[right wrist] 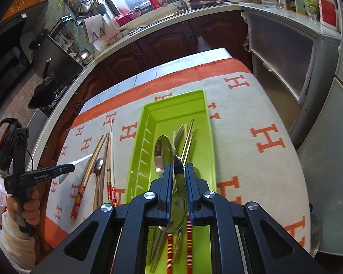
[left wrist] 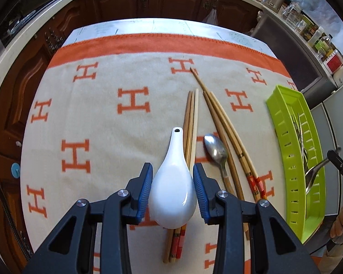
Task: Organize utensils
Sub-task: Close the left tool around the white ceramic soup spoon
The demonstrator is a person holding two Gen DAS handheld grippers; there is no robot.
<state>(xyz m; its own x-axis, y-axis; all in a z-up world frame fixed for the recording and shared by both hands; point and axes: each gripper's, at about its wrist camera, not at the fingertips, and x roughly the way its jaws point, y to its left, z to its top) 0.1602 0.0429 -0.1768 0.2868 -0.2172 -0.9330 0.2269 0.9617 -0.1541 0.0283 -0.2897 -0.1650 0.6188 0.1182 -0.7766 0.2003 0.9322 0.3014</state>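
Note:
My left gripper is shut on the bowl of a white ceramic spoon, which hangs above several wooden chopsticks on the cloth. More chopsticks and a small metal spoon lie just to the right. My right gripper hovers over the green tray. A metal spoon has its handle between the pads, which stand slightly apart and do not clamp it; its bowl points down into the tray. In the right wrist view the left gripper shows at the far left with the white spoon.
The tray sits at the table's right side and holds forks, a spoon and red-banded chopsticks. An orange and cream cloth covers the table. Dark cabinets stand beyond the far edge, and a grey cupboard to the right.

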